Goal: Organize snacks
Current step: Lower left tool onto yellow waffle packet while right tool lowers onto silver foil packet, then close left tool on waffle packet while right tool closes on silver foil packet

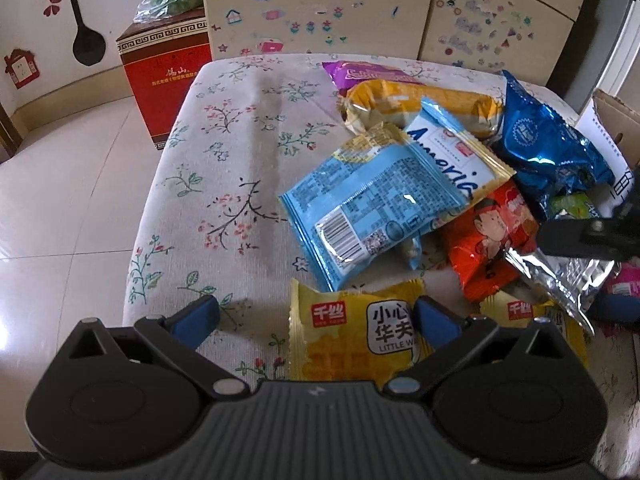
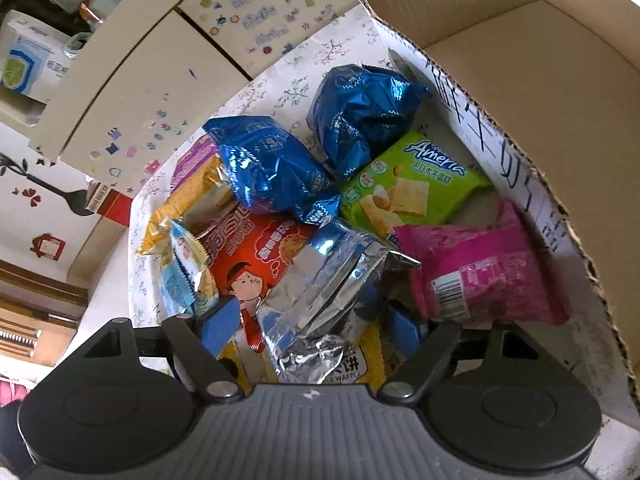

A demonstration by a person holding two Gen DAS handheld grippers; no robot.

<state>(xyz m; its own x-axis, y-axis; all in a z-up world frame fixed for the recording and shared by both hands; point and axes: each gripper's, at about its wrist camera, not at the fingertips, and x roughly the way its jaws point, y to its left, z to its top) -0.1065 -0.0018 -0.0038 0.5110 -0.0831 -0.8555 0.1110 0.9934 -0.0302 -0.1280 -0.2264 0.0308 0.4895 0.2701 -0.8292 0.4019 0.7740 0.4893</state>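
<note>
Snack packets lie piled on a floral tablecloth [image 1: 224,152]. My left gripper [image 1: 316,320] is open, its blue pads either side of a yellow waffle packet [image 1: 356,336]. Beyond it lie a light-blue cracker packet [image 1: 372,200], an orange packet [image 1: 492,236] and a blue foil bag [image 1: 548,140]. My right gripper [image 2: 312,328] is open around a silver foil packet [image 2: 324,292], which also shows in the left wrist view [image 1: 560,276]. Around it lie a pink packet [image 2: 480,272], a green cracker packet [image 2: 404,188] and two blue foil bags [image 2: 272,168].
An open cardboard box [image 2: 540,80] stands at the table's right, also seen in the left wrist view [image 1: 612,120]. A red carton [image 1: 168,68] stands on the floor past the far left corner. Stickered cabinets [image 1: 312,4] stand behind the table.
</note>
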